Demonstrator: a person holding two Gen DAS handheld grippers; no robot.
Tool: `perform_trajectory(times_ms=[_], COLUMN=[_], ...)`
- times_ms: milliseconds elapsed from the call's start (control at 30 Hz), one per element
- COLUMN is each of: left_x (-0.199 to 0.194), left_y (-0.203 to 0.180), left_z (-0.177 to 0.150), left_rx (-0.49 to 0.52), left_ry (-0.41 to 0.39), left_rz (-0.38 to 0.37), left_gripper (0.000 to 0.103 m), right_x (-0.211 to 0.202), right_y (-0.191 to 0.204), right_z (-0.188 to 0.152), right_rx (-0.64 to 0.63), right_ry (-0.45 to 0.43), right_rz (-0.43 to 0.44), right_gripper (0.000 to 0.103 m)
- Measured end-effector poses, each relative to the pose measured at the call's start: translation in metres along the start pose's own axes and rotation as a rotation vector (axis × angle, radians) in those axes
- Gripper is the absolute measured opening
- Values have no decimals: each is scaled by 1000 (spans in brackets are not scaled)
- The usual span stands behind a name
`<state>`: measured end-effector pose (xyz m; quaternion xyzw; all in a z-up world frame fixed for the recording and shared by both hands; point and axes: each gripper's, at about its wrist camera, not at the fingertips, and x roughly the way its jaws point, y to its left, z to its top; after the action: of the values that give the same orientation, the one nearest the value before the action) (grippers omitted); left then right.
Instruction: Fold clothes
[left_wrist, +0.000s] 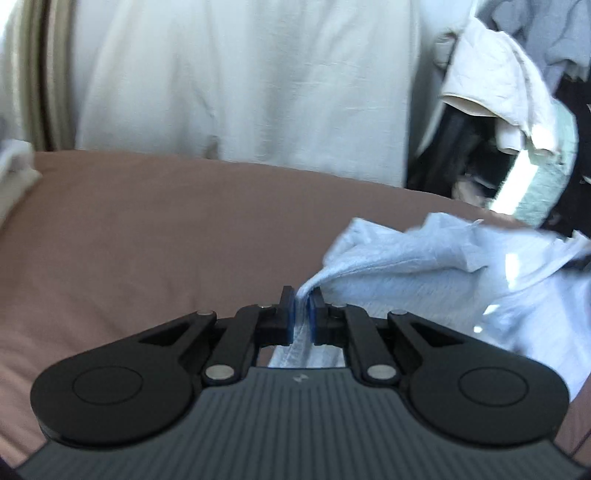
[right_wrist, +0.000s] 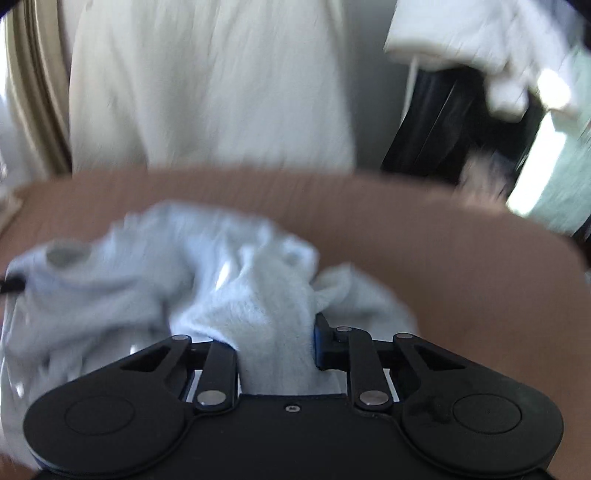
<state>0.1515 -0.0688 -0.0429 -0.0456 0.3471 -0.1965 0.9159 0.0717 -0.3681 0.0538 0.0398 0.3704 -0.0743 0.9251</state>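
Left gripper (left_wrist: 303, 306) was pinched nearly together on a thin fold of the light blue garment (left_wrist: 424, 266); right gripper (right_wrist: 275, 332) was clamped on a thicker bunch. The rest lay crumpled on the brown bed cover (left_wrist: 147, 229), toward its far edge.

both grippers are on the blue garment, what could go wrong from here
1. The left gripper pinches only a thin edge of the blue garment; a tug might slip it free.
2. The right gripper clamps a thick bunched wad, likely several layers, so the fold may come out crooked.
3. The clothes pile sits close; the garment could snag it.
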Motion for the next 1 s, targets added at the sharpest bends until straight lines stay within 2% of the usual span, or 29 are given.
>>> perform_trajectory(times_ms=[67, 133, 200, 300, 433, 533, 567, 633, 667, 700, 733, 800, 833, 900, 1000], left_x=[-2, 0, -5, -17, -23, -24, -23, -13, -11, -9, -8, -7, -6, -1, -2], left_y=[10, 15, 10, -5, 10, 24, 26, 31, 39, 46, 54, 71, 79, 83, 102], left_z=[0, 1, 4, 8, 10, 10, 10, 14, 15, 16, 14, 11, 9, 8, 9], left_rx=[-46, -97, -89, -9, -43, -66, -62, -16, -33, -55, -73, -107, -125, -68, -154], left_ry=[-5, -6, -30, -101, -166, -200, -204, -198, -205, -212, -201, -175, -162, -103, -67], left_rz=[-5, -45, -46, 7, -17, -18, -2, 119, 158, 195, 226, 287, 318, 483, 484], left_gripper=[8, 8, 8, 8, 8, 8, 8, 8, 8, 8, 8, 8, 9, 9, 9], right_x=[-24, -40, -43, -40, -26, -21, -16, -5, 1, 12, 25, 47, 55, 64, 57], right_y=[-13, -22, -26, -32, -20, 5, 16, 38, 49, 61, 73, 90, 97, 108, 114], right_z=[12, 18, 23, 32, 64, 96, 106, 126, 135, 144, 152, 157, 157, 141, 103], right_rx=[49, 51, 34, -1, -81, -145, -175, -238, -270, -298, -298, -250, -221, -157, -144], right_ry=[-79, -116, -118, -115, -119, -200, -229, -286, -315, -319, -306, -252, -227, -153, -83], right_rz=[-17, -47, -71, -104, -136, -126, -117, -97, -87, -99, -126, -140, -136, -89, -33], right_gripper=[22, 21, 21, 21, 21, 21, 21, 21, 24, 36, 54, 65, 65, 65, 67])
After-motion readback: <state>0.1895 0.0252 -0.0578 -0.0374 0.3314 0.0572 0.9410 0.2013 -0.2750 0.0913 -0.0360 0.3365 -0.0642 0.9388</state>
